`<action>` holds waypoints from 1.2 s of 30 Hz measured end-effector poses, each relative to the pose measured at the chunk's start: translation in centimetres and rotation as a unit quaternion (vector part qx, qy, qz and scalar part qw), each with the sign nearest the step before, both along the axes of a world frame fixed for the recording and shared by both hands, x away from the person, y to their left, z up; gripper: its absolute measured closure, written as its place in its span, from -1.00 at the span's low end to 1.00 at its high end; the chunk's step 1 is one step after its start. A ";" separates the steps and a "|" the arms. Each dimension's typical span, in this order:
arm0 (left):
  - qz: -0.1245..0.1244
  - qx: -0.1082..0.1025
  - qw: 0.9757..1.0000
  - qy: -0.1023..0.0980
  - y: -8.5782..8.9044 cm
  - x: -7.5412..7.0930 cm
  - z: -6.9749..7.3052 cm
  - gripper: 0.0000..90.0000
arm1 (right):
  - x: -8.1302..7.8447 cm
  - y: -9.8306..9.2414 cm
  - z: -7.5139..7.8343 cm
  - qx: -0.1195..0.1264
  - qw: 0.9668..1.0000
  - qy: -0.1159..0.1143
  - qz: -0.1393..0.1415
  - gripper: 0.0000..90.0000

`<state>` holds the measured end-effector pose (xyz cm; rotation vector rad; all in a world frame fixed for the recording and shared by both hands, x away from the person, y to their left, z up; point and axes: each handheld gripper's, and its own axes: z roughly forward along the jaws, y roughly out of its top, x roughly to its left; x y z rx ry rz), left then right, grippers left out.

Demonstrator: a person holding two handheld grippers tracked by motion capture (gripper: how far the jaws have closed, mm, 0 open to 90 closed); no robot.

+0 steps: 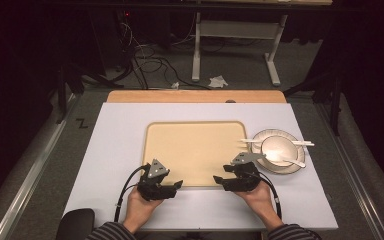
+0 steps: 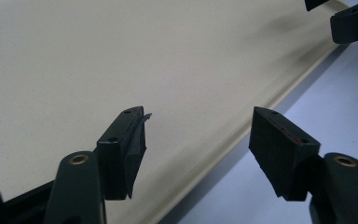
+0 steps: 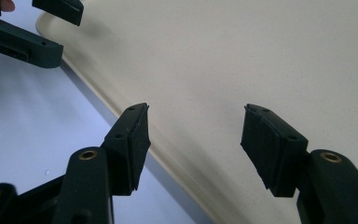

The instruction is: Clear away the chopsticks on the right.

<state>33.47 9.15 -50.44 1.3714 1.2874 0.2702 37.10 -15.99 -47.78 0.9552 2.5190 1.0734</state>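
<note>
Tray [image 1: 195, 150]: a cream rectangular tray with rounded corners and a low raised rim, lying flat at the middle of the worktop [image 1: 115, 150]; its floor is bare.
Tray near edge: both claws sit at this long edge, one by each near corner; in the left gripper view the rim [image 2: 242, 135] runs diagonally between the jaws.
Left claw [image 1: 176, 185]: jaws spread, nothing between them; one jaw hangs over the tray floor, the other over the worktop, so the claw straddles the rim.
Right claw [image 1: 219, 180]: jaws spread and pinching nothing; in the right gripper view [image 3: 193, 140] one jaw stands at the tray rim, the other over the tray floor.
Facing claws: each gripper view shows the other claw farther along the same edge, well apart.
Hands: the left hand [image 1: 139, 202] and right hand [image 1: 260, 197] come in from the worktop's near edge, in striped sleeves.
Dishes: a plate [image 1: 279, 165] carrying a white bowl [image 1: 279, 148] and white spoons [image 1: 292, 161] stands just beside the tray's right edge, near the right claw.
Open room: bare worktop lies left of the tray and between the tray and the near edge.
</note>
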 end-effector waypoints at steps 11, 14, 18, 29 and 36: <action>-0.001 0.001 1.000 0.000 -0.1 0.0 -0.1 -0.20 | 0.4 -0.4 -0.2 0.025 0.999 0.030 -0.002 -0.14; -0.001 0.002 1.000 0.002 -0.1 0.1 -0.2 -0.20 | 0.4 -0.5 -0.2 0.027 0.999 0.031 0.001 -0.20; -0.002 0.002 1.000 0.000 -0.2 0.1 -0.1 -0.20 | 0.3 -0.5 -0.4 0.027 0.999 0.031 0.001 -0.22; -0.004 0.010 1.000 -0.007 -0.2 -0.1 -0.1 -0.20 | 0.6 -0.4 -0.6 0.007 0.999 0.020 -0.031 -0.26; -0.006 0.016 1.000 -0.006 -0.3 -0.1 -0.3 -0.20 | 0.8 -0.5 -0.6 0.014 0.999 0.019 -0.040 -0.29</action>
